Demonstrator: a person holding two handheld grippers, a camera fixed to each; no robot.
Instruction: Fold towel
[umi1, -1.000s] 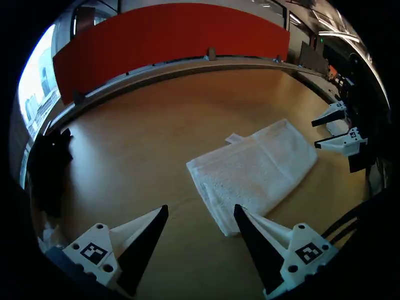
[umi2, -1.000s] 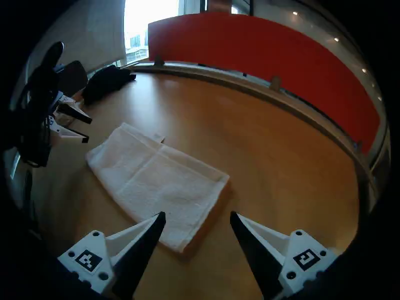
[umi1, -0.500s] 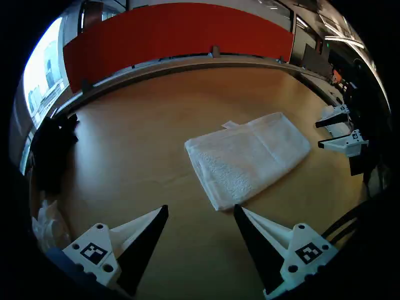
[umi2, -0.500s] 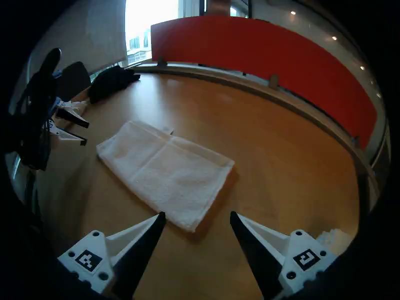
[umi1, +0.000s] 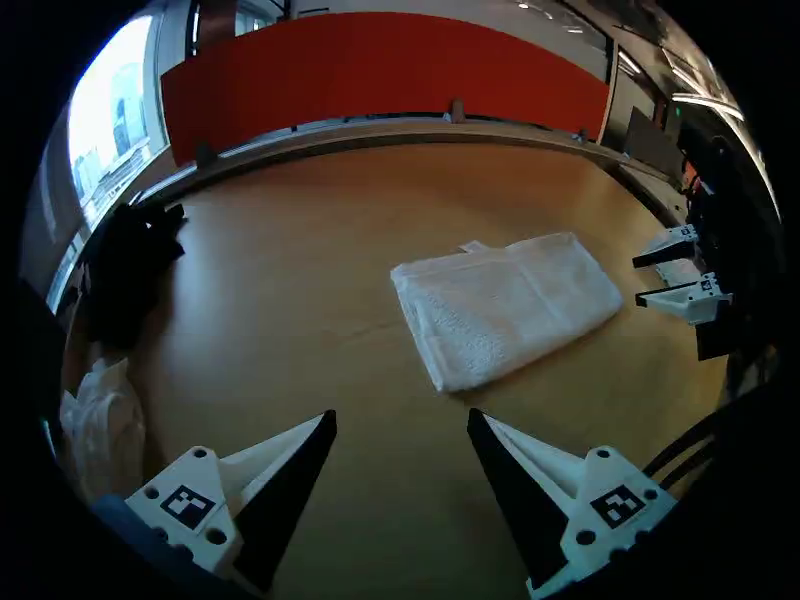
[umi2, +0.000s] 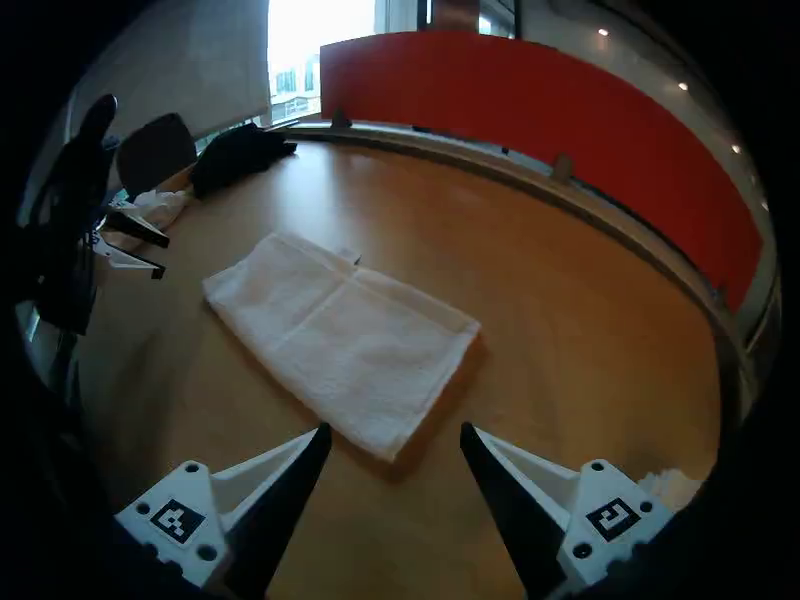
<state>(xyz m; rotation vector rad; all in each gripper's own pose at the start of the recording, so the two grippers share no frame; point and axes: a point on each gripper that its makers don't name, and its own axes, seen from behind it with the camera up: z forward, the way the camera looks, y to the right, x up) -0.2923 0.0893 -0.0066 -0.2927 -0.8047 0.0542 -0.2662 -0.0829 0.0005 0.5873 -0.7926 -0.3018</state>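
Both grippers have drawn back from the towel (umi1: 505, 305), whose near edge lay between the fingertips a second ago. You hold the left gripper (umi1: 400, 412) and the right gripper (umi2: 394, 426) with fingers spread wide, gripping nothing. Folded into a neat rectangle, the towel lies flat on the wooden table (umi1: 280, 300), with a red panel (umi1: 390, 70) well beyond it. Its long axis runs from one gripper to the other, a short end facing each. The right gripper looks nearer.
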